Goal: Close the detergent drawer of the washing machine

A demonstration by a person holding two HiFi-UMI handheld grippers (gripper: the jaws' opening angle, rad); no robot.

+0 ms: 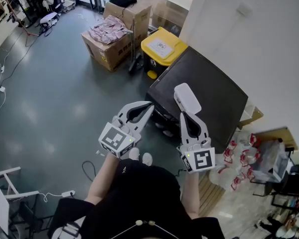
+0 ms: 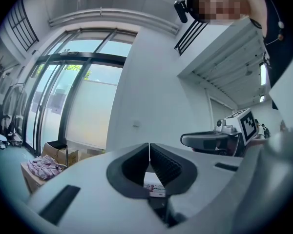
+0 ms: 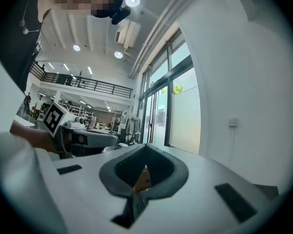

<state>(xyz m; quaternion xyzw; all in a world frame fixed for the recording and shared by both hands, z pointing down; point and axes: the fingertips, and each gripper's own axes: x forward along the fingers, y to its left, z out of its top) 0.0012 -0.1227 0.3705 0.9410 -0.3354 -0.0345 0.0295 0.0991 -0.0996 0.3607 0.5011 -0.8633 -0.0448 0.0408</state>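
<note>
The washing machine (image 1: 209, 91) is a dark box seen from above, and it stands just beyond both grippers. I cannot make out its detergent drawer in any view. A white oblong piece (image 1: 187, 98) shows over the machine's near edge, right in front of my right gripper (image 1: 183, 114); I cannot tell what it is. My left gripper (image 1: 150, 104) hangs left of the machine's corner, over the floor. Both grippers point level with their jaws together and nothing between them. In the left gripper view the left gripper (image 2: 150, 144) is shut. In the right gripper view the right gripper (image 3: 145, 145) is shut.
Cardboard boxes (image 1: 109, 39) and a yellow-lidded bin (image 1: 162, 46) stand on the floor beyond the machine. Clear bags with red parts (image 1: 244, 158) and a chair (image 1: 289, 183) crowd the right side. Cables (image 1: 87, 171) run on the grey floor, beside a white frame (image 1: 2, 193).
</note>
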